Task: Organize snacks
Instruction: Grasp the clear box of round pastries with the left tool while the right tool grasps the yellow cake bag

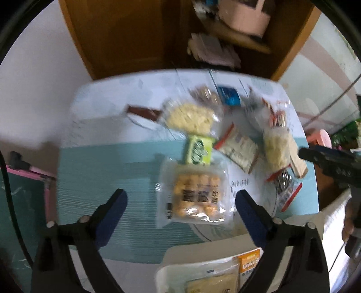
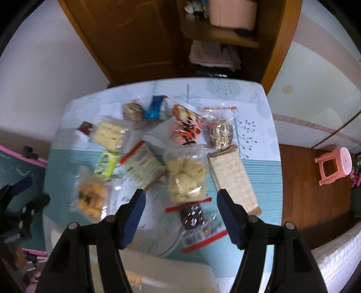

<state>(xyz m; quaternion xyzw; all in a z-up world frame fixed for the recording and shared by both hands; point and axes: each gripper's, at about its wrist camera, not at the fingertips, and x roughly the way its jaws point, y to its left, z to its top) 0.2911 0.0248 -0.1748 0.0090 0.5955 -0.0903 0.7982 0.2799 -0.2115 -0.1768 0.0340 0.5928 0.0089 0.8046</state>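
Note:
Several snack packets lie scattered on a table with a blue-and-white cloth [image 1: 108,162]. My left gripper [image 1: 181,198] is open and empty, hovering above a clear bag of golden puffs [image 1: 194,193]. A green packet [image 1: 198,151] lies just beyond it. A white tray [image 1: 180,259] at the near edge holds an orange oat packet [image 1: 249,266] and a cracker pack. My right gripper [image 2: 180,200] is open and empty above a bag of pale puffs [image 2: 187,175] and a dark snack bag [image 2: 191,216]. A long wafer pack [image 2: 232,180] lies to its right.
A wooden cabinet [image 2: 140,40] with a pink box [image 2: 232,11] stands behind the table. A pink stool [image 2: 334,166] stands on the floor at right. A pink-framed board [image 1: 24,180] is at the table's left. The right gripper [image 1: 334,164] shows at the left view's right edge.

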